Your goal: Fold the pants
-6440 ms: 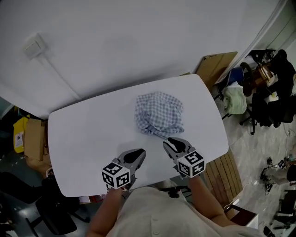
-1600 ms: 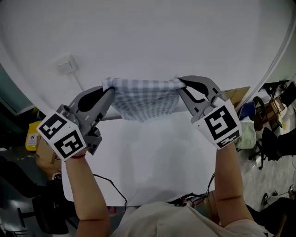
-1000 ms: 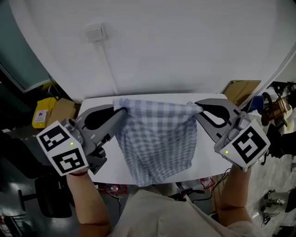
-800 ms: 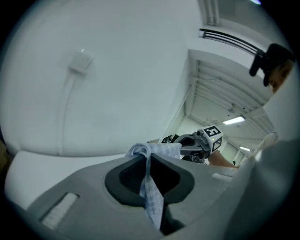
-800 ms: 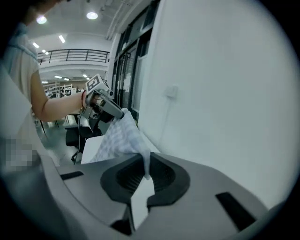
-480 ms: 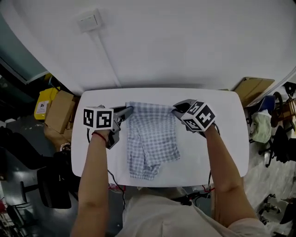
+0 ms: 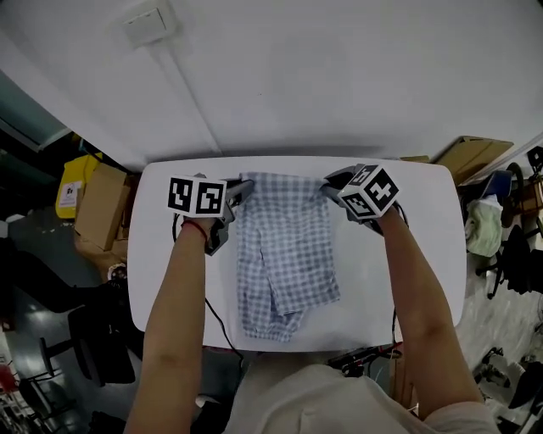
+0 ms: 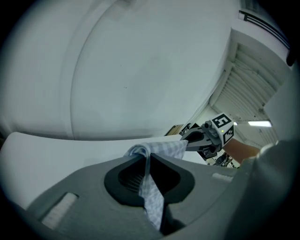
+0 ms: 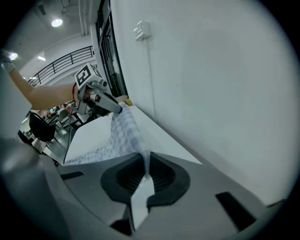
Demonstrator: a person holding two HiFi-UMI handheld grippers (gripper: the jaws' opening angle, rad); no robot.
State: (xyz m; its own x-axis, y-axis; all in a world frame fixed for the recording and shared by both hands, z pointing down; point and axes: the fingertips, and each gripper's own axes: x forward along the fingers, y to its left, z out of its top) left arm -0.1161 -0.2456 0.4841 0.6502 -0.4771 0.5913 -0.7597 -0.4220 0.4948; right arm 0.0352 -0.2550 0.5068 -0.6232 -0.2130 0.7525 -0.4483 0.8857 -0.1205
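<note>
Blue-and-white checked pants (image 7: 284, 250) lie lengthwise on the white table (image 7: 424, 254), waistband at the far side, legs reaching toward the near edge. My left gripper (image 7: 244, 186) is shut on the waistband's left corner, my right gripper (image 7: 326, 186) shut on its right corner. In the left gripper view the checked cloth (image 8: 151, 197) is pinched between the jaws of the left gripper (image 8: 146, 154), and the right gripper (image 8: 187, 138) shows across at the other end of the waistband. The right gripper view shows the pants (image 9: 117, 138) clamped in the right gripper (image 9: 146, 161), with the left gripper (image 9: 117, 108) holding the far corner.
A white wall (image 7: 322, 76) with a socket plate (image 7: 147, 23) rises just behind the table. Cardboard boxes (image 7: 100, 208) and a yellow container (image 7: 73, 186) stand on the floor at the left. Chairs and clutter (image 7: 509, 246) are at the right; a cable (image 7: 216, 318) hangs off the near edge.
Both grippers came down from in front of the wall to the table's far side, laying the hanging pants flat. In the last half second the pants spread a little further toward the near edge.
</note>
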